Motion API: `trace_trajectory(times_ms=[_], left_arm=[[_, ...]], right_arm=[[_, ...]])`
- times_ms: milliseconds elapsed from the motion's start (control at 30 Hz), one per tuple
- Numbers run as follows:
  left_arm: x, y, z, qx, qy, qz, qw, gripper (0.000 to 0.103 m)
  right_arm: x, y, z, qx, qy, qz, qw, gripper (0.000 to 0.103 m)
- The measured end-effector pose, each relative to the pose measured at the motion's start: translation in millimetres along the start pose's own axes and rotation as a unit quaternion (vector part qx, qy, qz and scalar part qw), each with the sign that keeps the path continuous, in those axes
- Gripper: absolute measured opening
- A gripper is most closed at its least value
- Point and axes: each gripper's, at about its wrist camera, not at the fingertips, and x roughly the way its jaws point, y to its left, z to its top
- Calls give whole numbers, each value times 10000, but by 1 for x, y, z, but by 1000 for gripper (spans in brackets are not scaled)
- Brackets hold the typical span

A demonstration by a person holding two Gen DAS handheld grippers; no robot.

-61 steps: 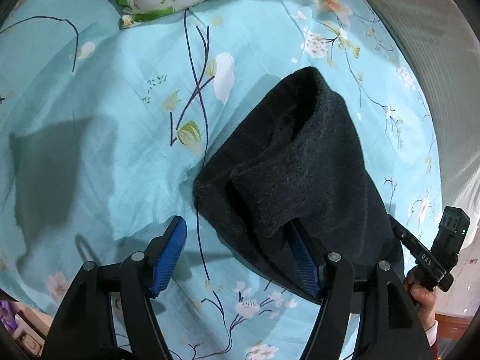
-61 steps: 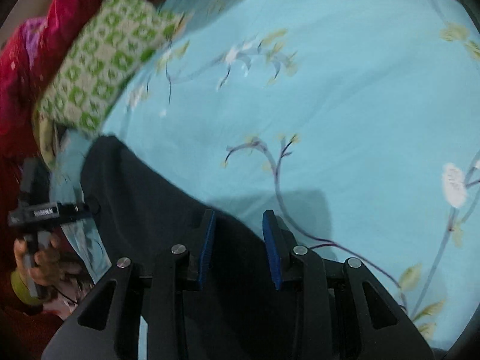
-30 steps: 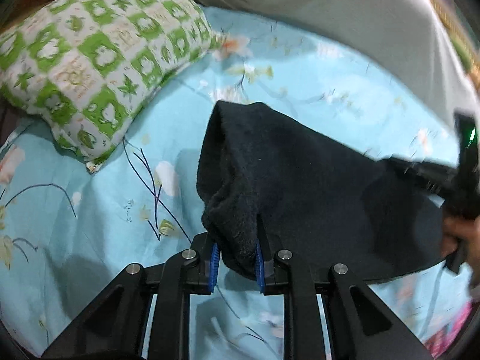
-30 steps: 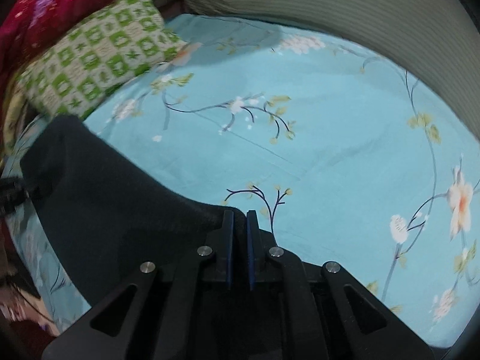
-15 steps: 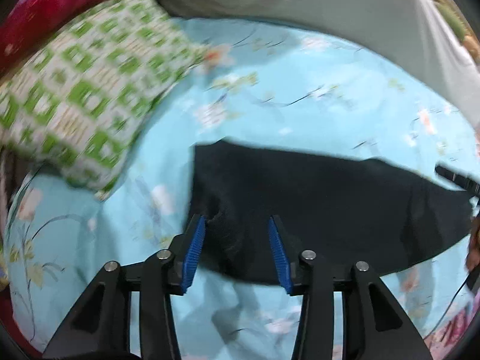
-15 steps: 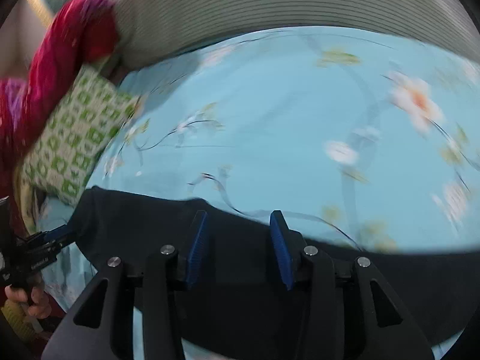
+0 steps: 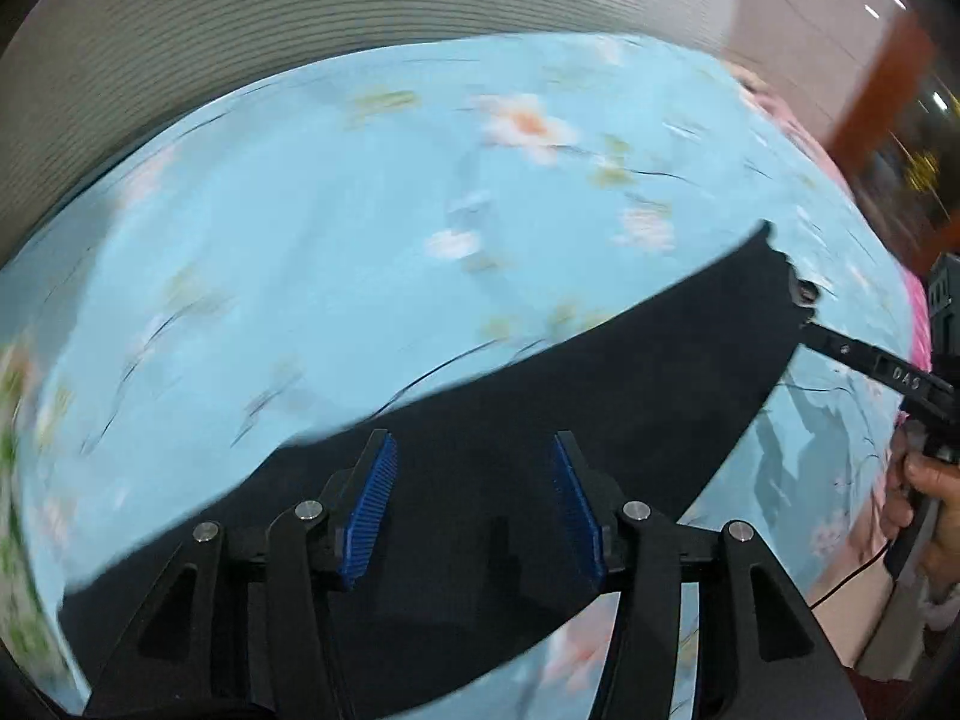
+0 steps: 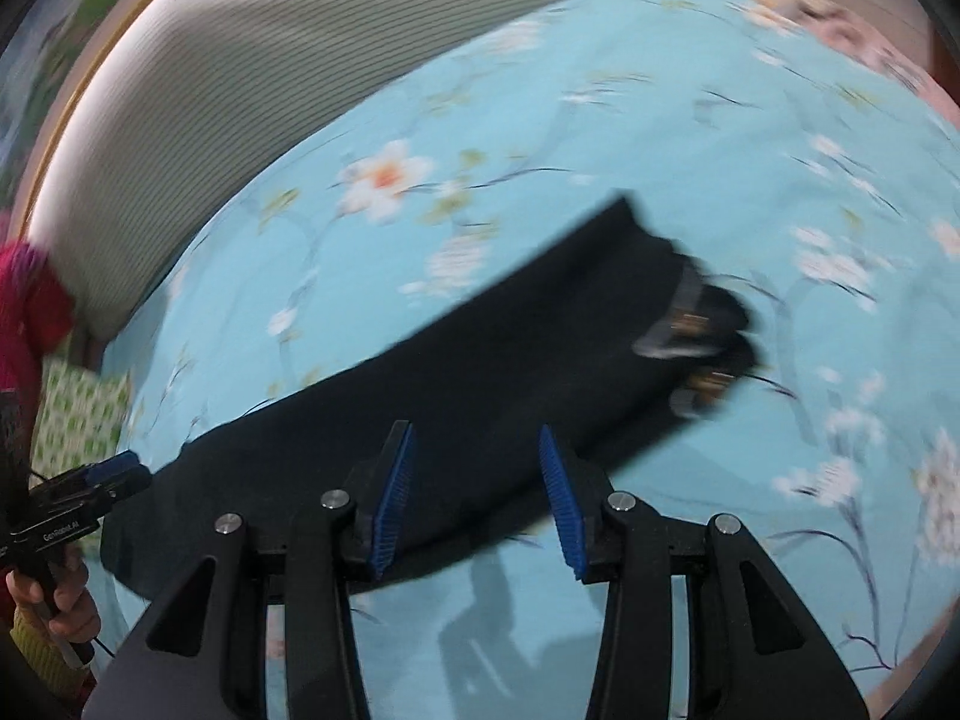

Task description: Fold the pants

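Observation:
The black pants (image 7: 600,408) lie folded in a long strip on the light blue flowered bedsheet (image 7: 360,228). My left gripper (image 7: 474,495) is open and empty, just above the near end of the strip. My right gripper (image 8: 477,492) is open and empty above the strip's front edge. In the right wrist view the pants (image 8: 510,360) run from lower left to upper right, with a belt buckle (image 8: 690,330) at the far end. Each gripper shows in the other's view: the right one (image 7: 870,360) at the strip's right end, the left one (image 8: 90,486) at its left end.
A grey ribbed headboard or cushion (image 7: 300,18) borders the far side of the bed. A green checked pillow (image 8: 78,414) and red fabric (image 8: 30,300) lie at the left. Pink bedding (image 7: 918,300) is at the right edge. Both views are motion-blurred.
Both grippers closed on the pants, carried them over, then opened and let go. The pants now lie flat in a strip, and both cameras have swung to the right.

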Motion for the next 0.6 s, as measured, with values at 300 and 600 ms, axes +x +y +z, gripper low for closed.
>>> trace_trajectory(times_ms=[300,600], left_arm=[[70,-89,88,1077,373,-590,9917,55],[135,-140,109,1722,983,-759,9772,50]], right_arm=[[7,-56,10,716,-200,-117,9972,44],[28,-70,17,979,-155,294,9946,43]])
